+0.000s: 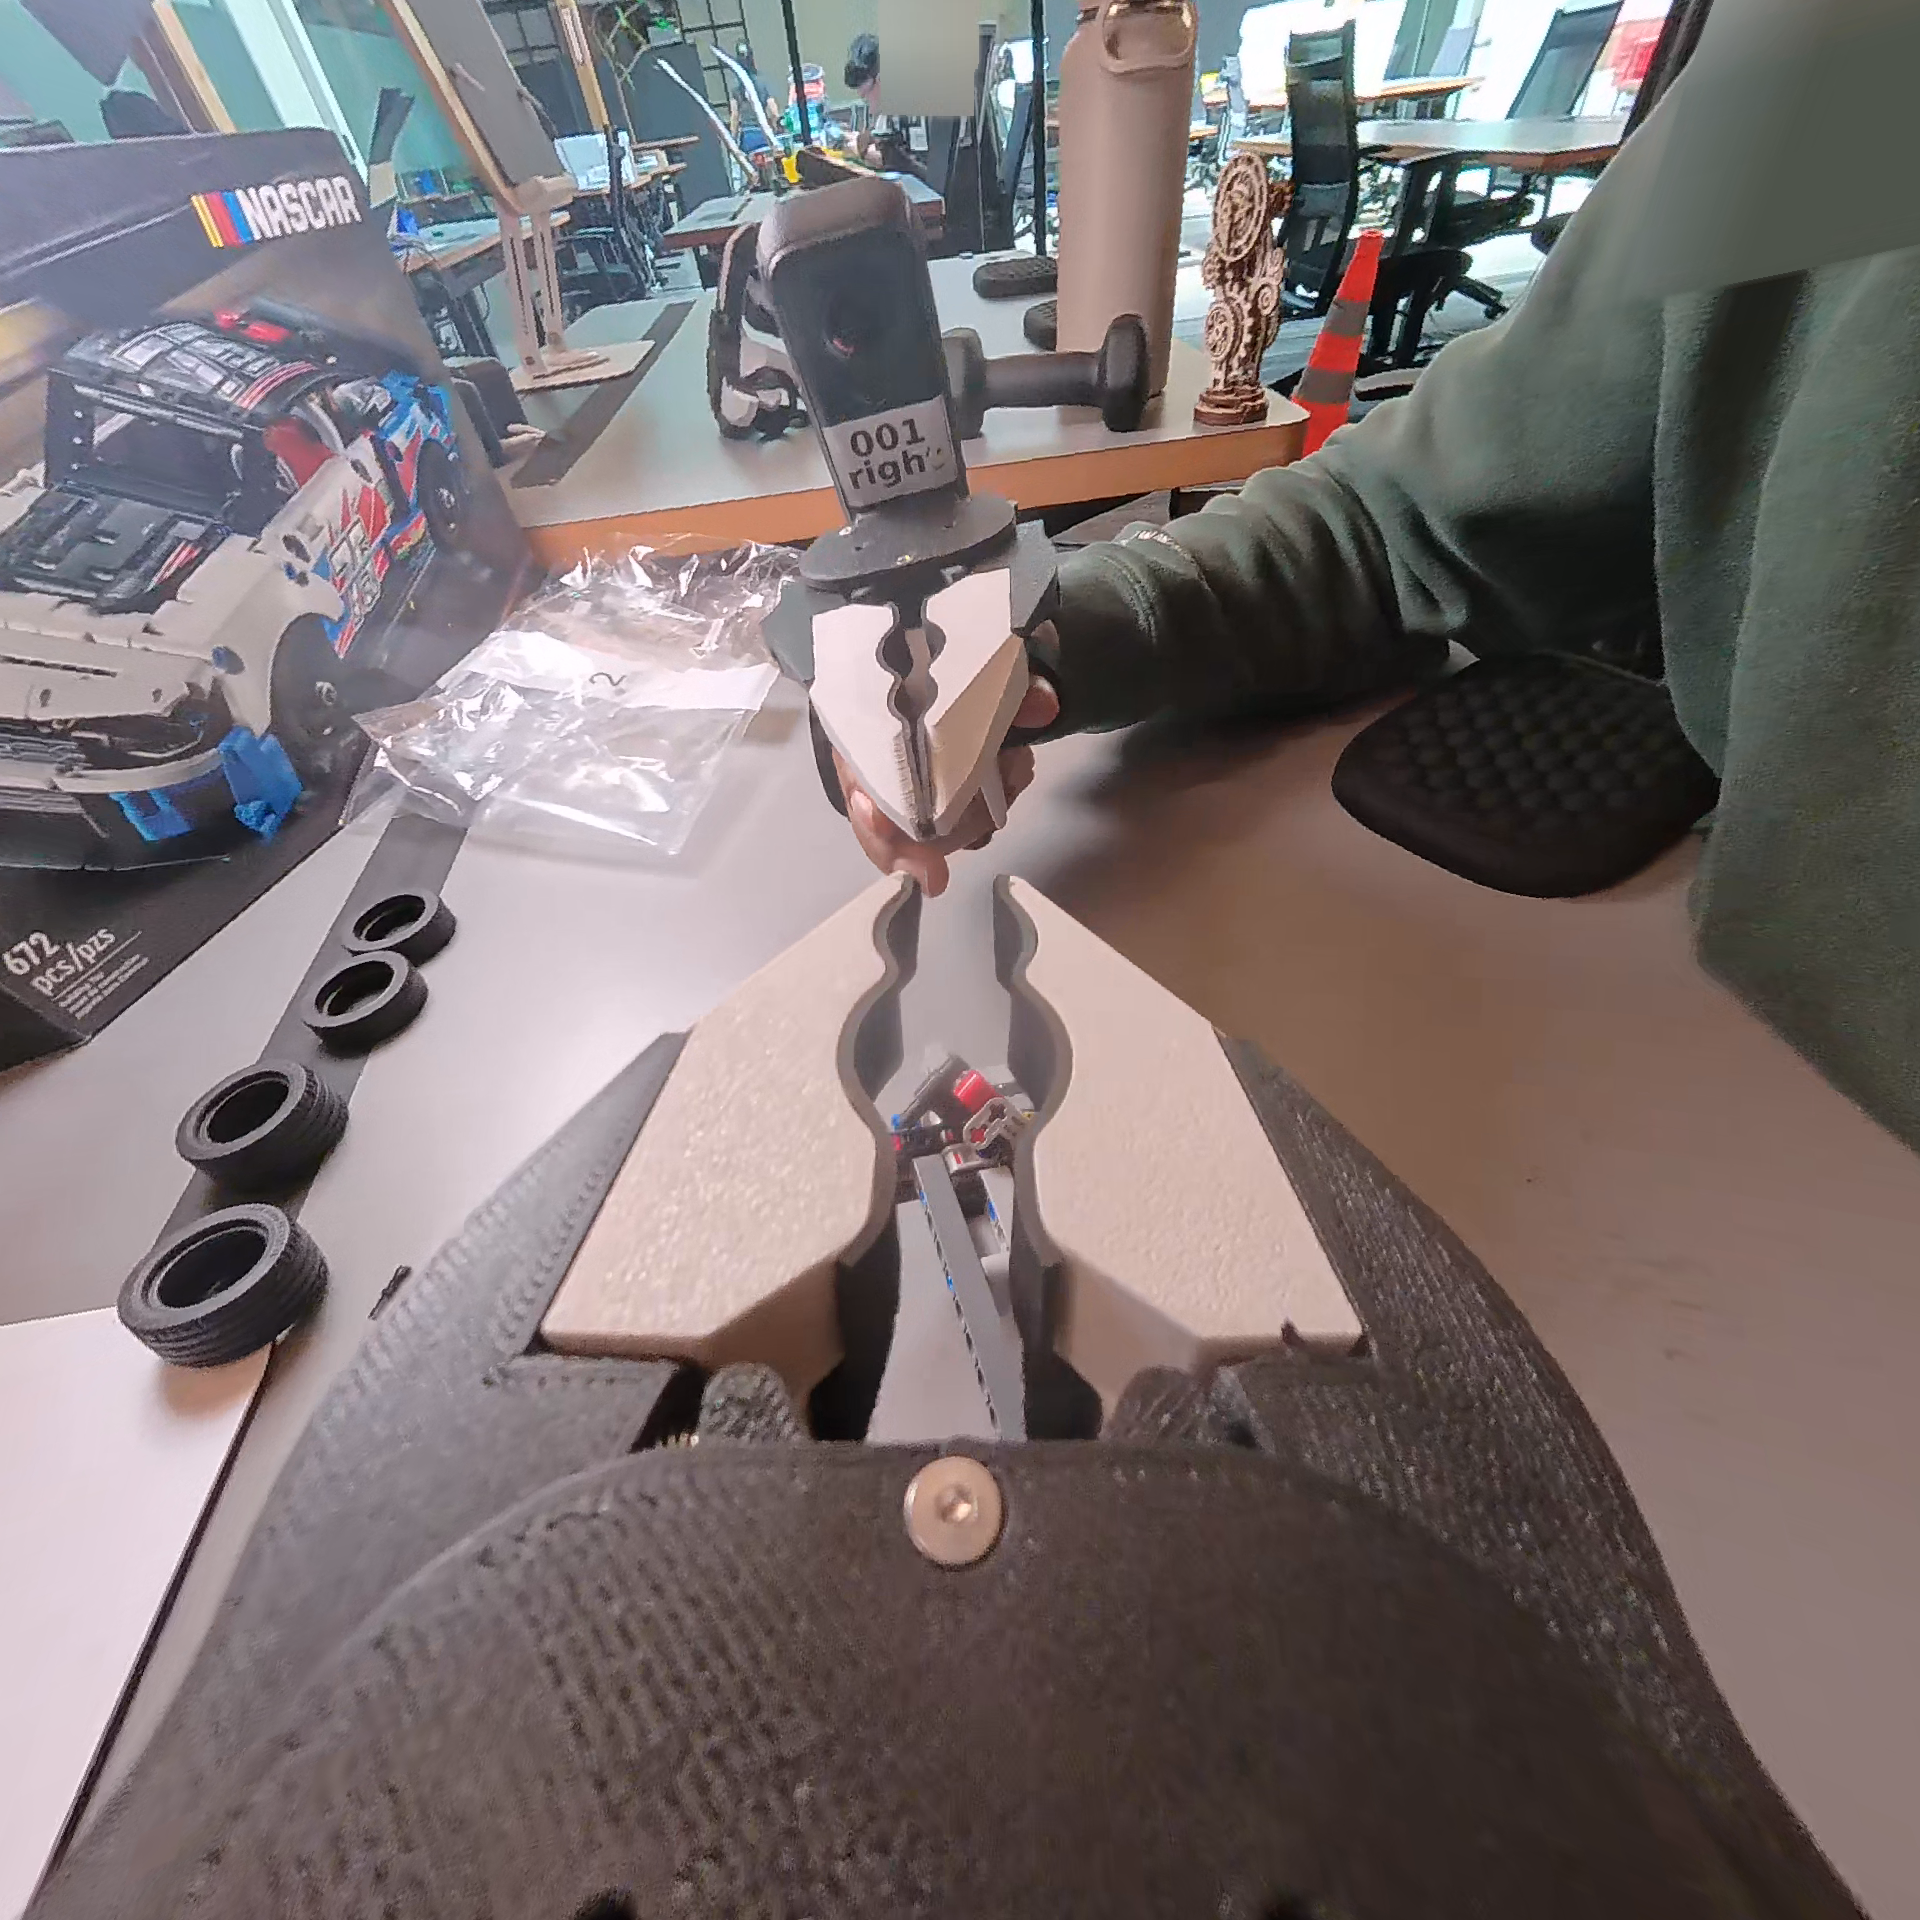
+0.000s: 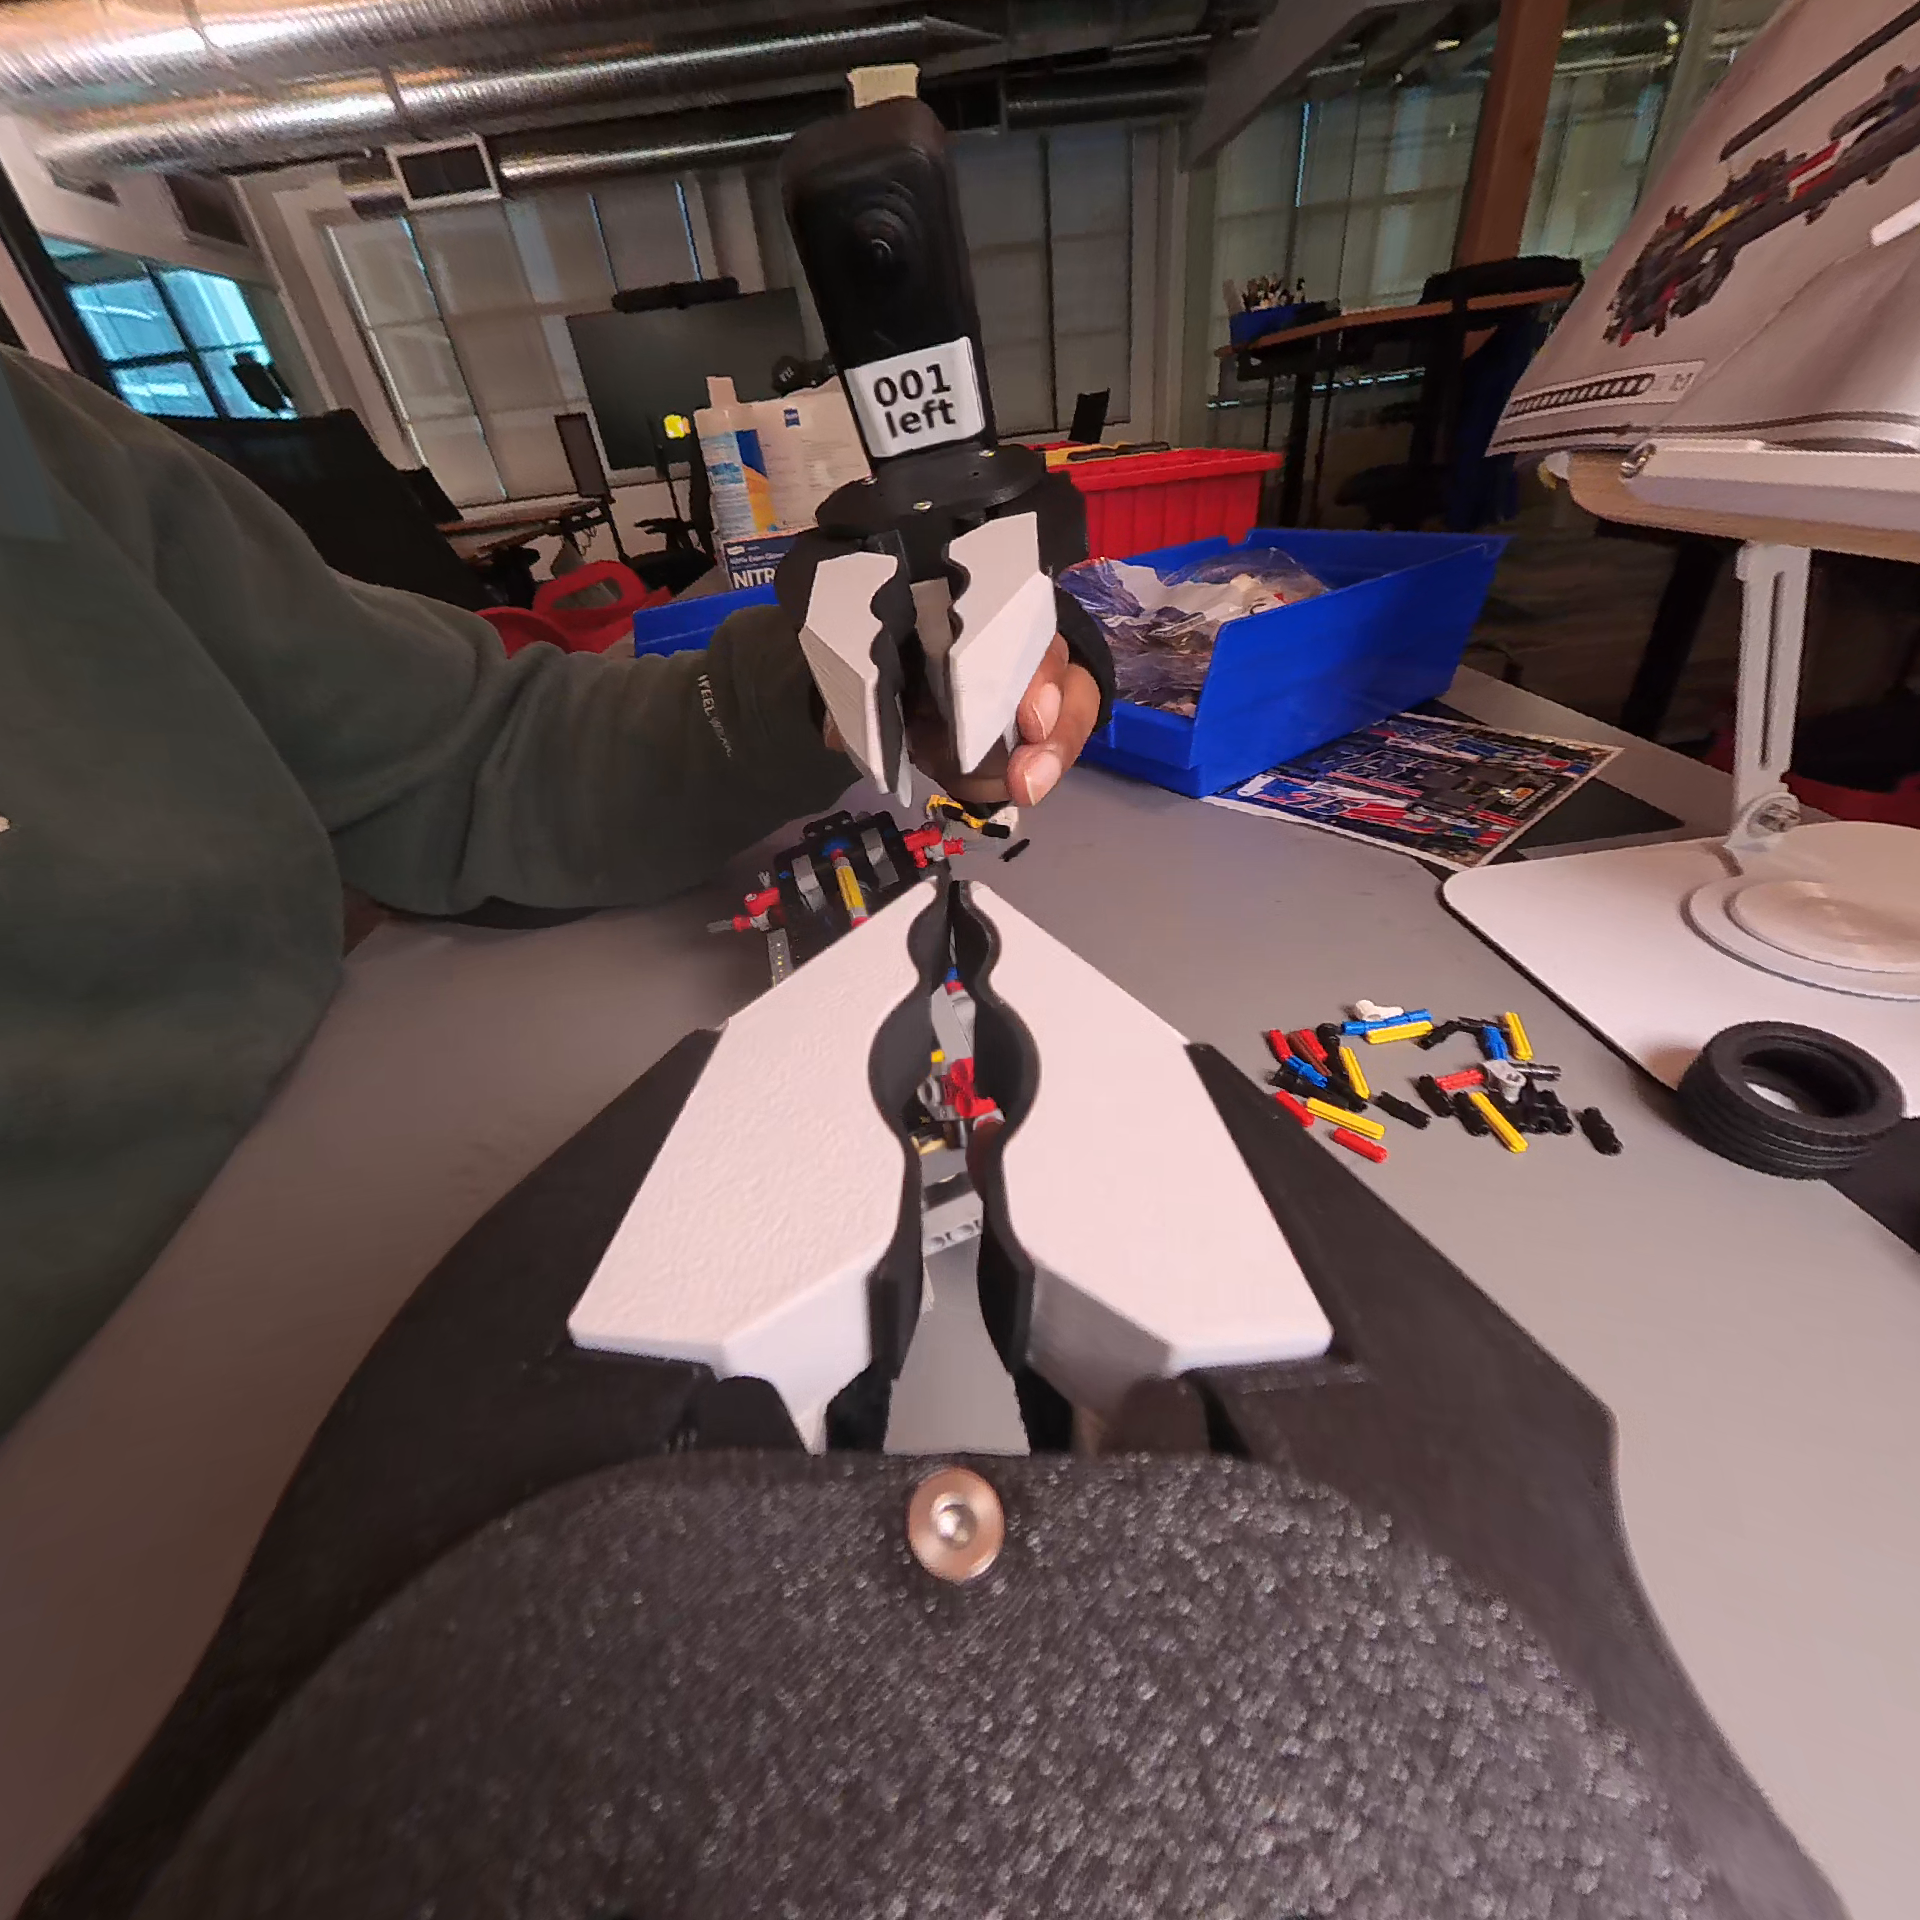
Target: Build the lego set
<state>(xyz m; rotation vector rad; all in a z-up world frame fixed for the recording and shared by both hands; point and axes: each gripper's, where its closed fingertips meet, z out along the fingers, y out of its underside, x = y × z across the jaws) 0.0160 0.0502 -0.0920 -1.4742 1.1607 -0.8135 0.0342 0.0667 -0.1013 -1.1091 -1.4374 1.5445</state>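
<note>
We see the partly built chassis [image 2: 831,883] lying flat on the grey table, a long grey beam frame with black, red, yellow and blue parts. Loose pins and axles [image 2: 1423,1081] lie scattered well to one side of it. Four black tyres [image 1: 260,1122] sit in a row beside the set's box [image 1: 208,520].

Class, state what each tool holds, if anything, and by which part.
Neither holds anything. The left tool stands open and the right tool shut, both above the partly built model on the table.

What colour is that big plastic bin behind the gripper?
Bright blue; the bin shows best in the right wrist view.
</note>
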